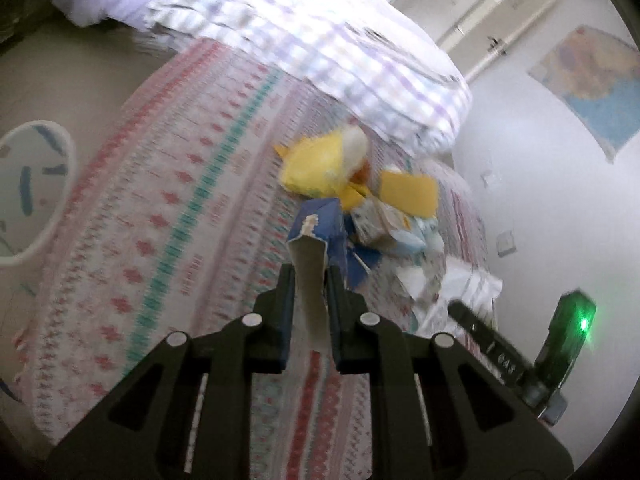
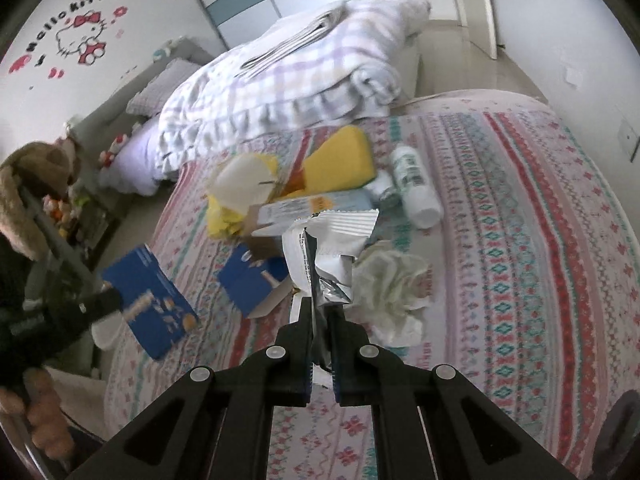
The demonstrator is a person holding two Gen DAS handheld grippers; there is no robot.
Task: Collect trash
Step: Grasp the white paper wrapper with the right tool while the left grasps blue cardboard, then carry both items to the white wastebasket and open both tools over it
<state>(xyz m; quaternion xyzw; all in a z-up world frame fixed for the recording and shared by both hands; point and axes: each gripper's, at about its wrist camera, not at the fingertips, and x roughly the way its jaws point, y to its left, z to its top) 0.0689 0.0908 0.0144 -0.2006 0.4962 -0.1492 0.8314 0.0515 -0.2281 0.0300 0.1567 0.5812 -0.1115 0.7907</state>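
The left claw (image 1: 310,280) grips a torn blue carton (image 1: 320,232) by its flap, long axis running away from the fingers, over the bed (image 1: 160,200). The white bin (image 1: 38,192) lies to its left, beside the bed. The right claw (image 2: 320,312) pinches a silver-white wrapper (image 2: 324,256), standing upright above the litter.

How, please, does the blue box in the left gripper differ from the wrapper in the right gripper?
The blue box is stiff, torn cardboard; the wrapper is thin, crinkled white-and-silver foil. The left gripper holds the box by one flap; the right gripper pinches the wrapper's edge. Both hang above the bed.
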